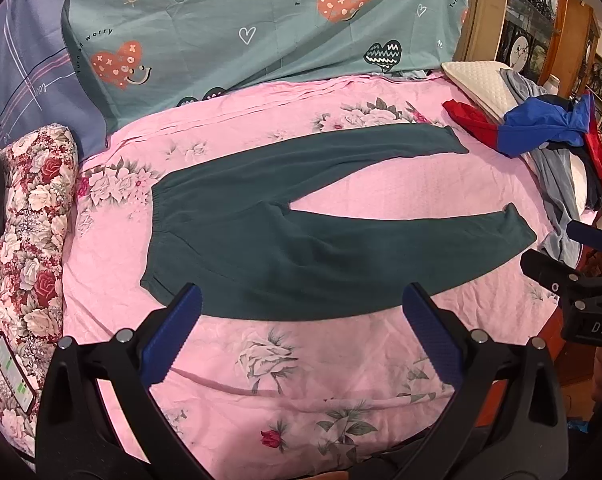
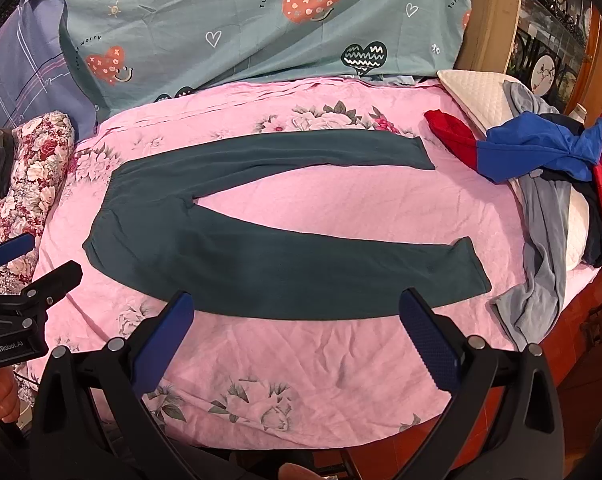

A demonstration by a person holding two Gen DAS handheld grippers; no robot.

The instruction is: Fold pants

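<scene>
Pants [image 1: 285, 236], dark green: spread flat on my bed's pink floral sheet [image 1: 341, 368], waistband left, legs splayed right. Teal quilt [image 1: 241, 20] behind; clothes pile [image 1: 557, 136] at right edge. Bare sheet along near edge. My left gripper [image 1: 301, 316] and right gripper [image 2: 297, 320]: both wide apart, holding nothing, above the near leg.

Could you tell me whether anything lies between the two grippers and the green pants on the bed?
Nothing visible does. The green pants lie flat on the pink sheet, with only bare sheet before the left gripper and right gripper, both with jaws open.
</scene>
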